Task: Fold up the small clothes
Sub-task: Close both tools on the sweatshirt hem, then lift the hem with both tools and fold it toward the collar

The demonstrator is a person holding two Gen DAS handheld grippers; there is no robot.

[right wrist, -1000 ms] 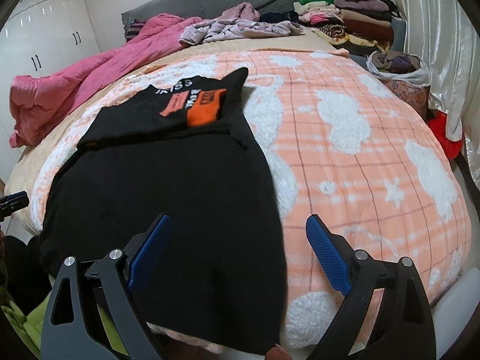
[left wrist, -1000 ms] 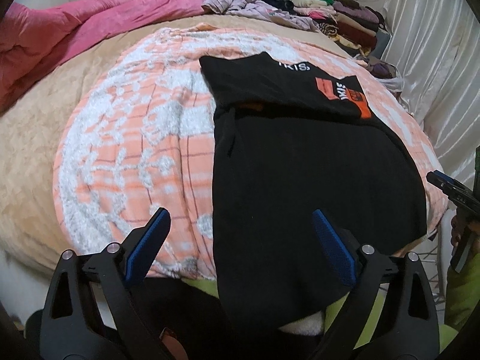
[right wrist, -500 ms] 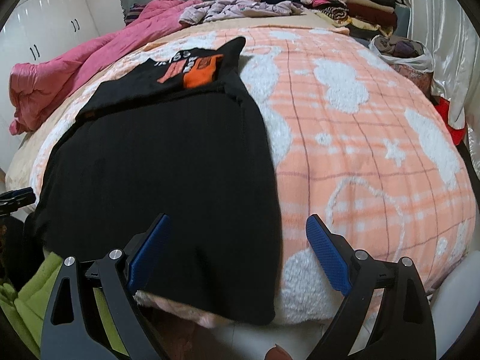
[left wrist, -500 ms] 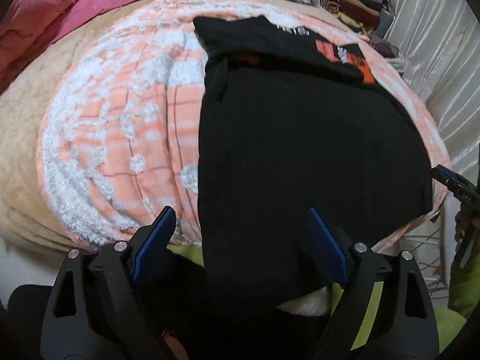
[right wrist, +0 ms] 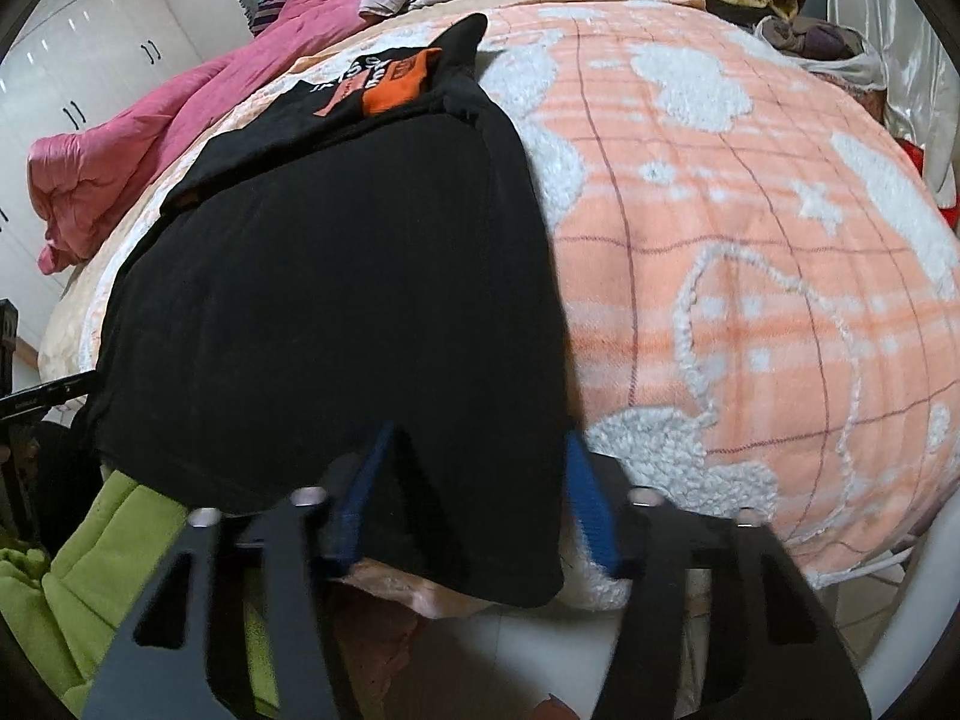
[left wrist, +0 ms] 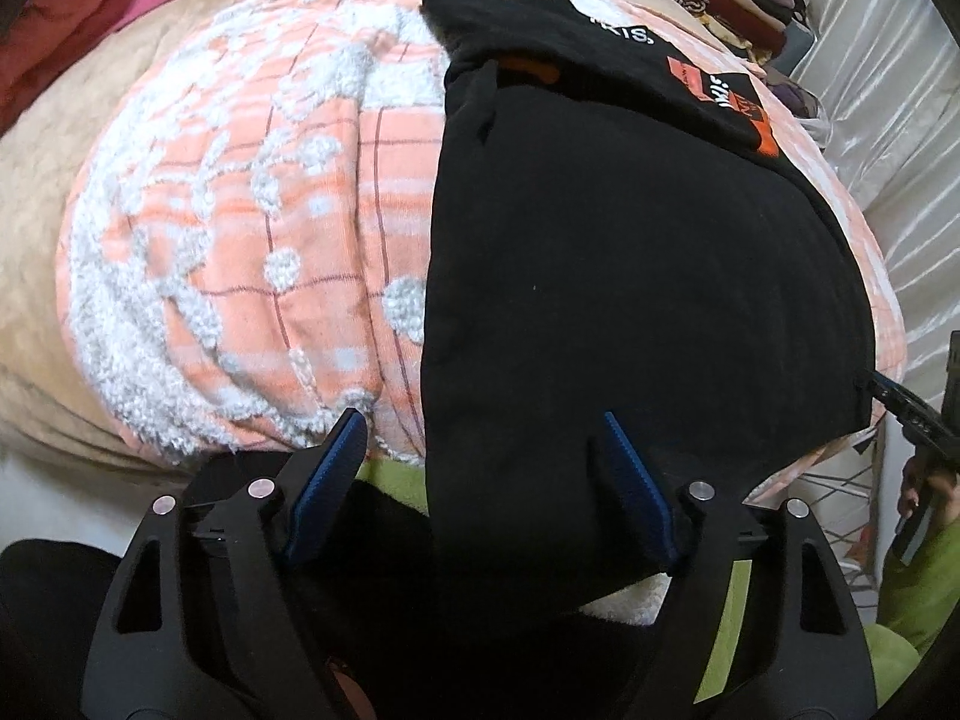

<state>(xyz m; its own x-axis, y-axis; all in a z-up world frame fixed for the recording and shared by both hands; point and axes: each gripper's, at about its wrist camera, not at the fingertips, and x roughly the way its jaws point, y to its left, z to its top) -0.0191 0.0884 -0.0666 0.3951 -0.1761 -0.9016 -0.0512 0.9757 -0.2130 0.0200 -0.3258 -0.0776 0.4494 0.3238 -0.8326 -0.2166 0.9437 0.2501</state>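
Your black shirt (left wrist: 630,276) is lying flat on the orange blanket (left wrist: 240,228), its near hem hanging over the blanket's edge. Your left gripper (left wrist: 480,468) is closing, with that hem's left corner between the blue pads, not pinched yet. Your right gripper (right wrist: 474,492) is closing around the hem's right corner; can't tell if its pads are pressing.

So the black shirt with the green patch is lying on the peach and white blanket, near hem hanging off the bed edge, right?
Not quite: the patch is orange, not green, as the right wrist view shows. The rest holds: the black shirt lies on the peach and white blanket, its near hem hanging off the bed edge.
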